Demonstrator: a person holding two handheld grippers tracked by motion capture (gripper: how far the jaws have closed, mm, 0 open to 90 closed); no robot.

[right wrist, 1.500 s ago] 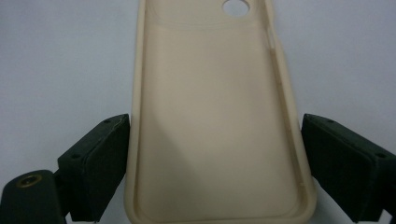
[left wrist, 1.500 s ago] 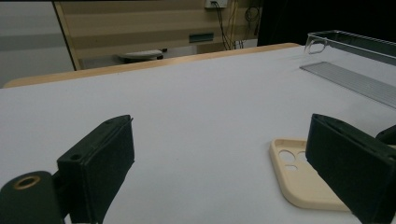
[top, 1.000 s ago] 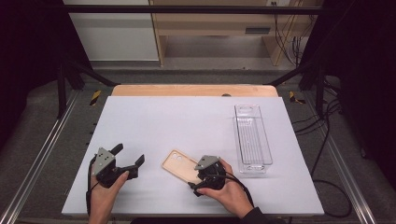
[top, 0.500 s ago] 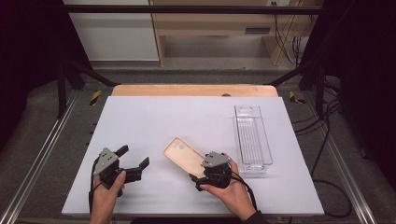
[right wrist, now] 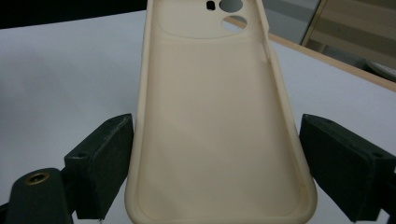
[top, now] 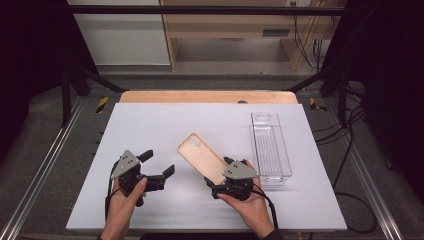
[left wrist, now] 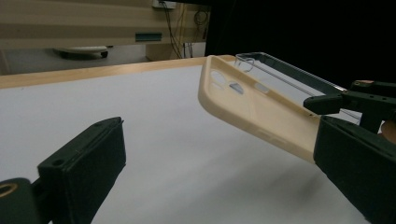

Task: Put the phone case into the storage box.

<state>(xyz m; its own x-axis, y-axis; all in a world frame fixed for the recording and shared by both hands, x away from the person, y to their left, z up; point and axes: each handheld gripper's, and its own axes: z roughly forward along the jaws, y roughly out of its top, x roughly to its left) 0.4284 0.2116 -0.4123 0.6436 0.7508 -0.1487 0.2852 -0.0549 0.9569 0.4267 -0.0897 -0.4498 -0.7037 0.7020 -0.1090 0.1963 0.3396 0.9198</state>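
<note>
White desk (top: 165, 125) surface runs from the near edge, where the person's hands come in, back to a wooden strip and a dim room behind.

Nearest, the left gripper (top: 156, 166) is held low over the desk with its jaws spread and nothing between them; in its own view the gap looks toward the case. Just beside it, the right gripper (top: 220, 176) is pinched on the near end of a beige phone case (top: 202, 156), one jaw against each long side as seen in the right gripper view (right wrist: 217, 172). The case (left wrist: 252, 105) is held tilted, hollow side up, its camera-cutout end raised clear of the desk and pointing away to the left.

A hand-over or two-handed hold is judged to be the step in hand. It would be done well if the case were kept steady and level while the left gripper is brought square to the free end, the soft rim being gripped lightly so that it is not bowed or squeezed out.

Farther right, a clear plastic tray (top: 271, 148) lies on the desk, apart from the case.
</note>
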